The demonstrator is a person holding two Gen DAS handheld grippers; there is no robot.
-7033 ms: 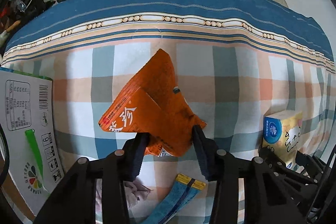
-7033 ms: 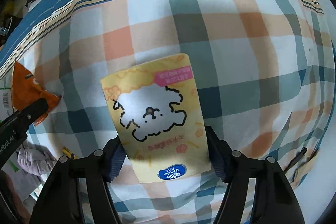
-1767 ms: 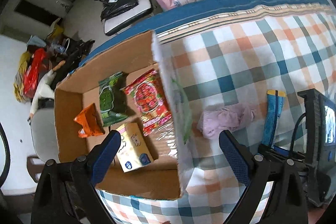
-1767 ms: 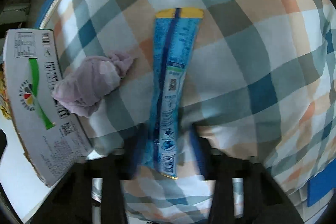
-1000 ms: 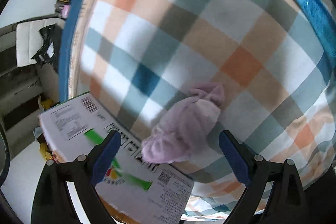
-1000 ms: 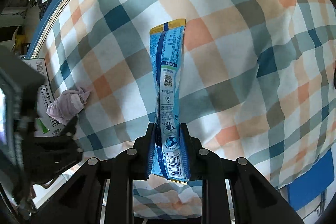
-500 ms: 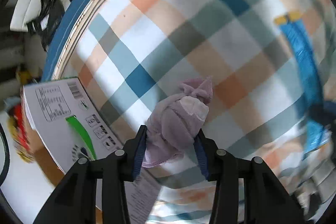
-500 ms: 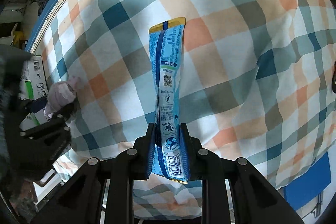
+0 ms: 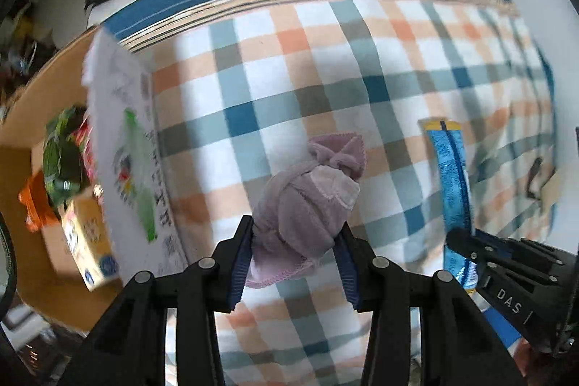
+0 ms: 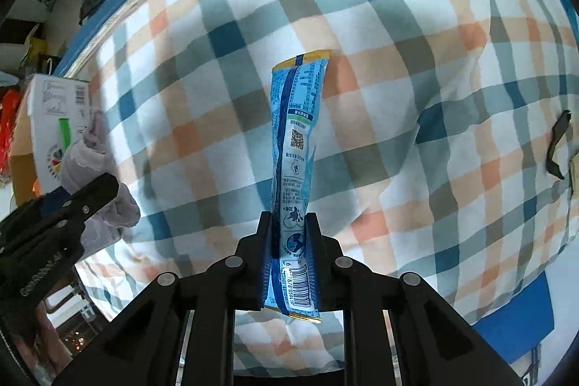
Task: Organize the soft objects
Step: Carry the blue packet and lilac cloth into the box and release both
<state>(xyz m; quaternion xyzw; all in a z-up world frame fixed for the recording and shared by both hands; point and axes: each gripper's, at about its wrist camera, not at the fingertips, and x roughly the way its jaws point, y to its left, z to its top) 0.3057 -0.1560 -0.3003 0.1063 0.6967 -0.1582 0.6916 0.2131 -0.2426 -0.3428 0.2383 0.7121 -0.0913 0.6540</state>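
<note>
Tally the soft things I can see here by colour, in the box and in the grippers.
Purple cloth: 1
Blue packet: 1
Green packet: 1
Orange packet: 1
Yellow tissue pack: 1
Red packet, mostly hidden: 1
Total: 6

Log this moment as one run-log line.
left tool: shut on purple cloth | right tool: shut on blue packet | cardboard box: holds packets

The knotted lilac cloth (image 9: 307, 201) looks plush and matt, with stitched edges. The long blue sachet (image 10: 295, 147) is glossy printed plastic film. Beneath them, the checked blanket (image 9: 362, 60) is soft, woven, matt. The brown cardboard box (image 9: 21, 147) is dull, its white flap smooth printed paper.
</note>
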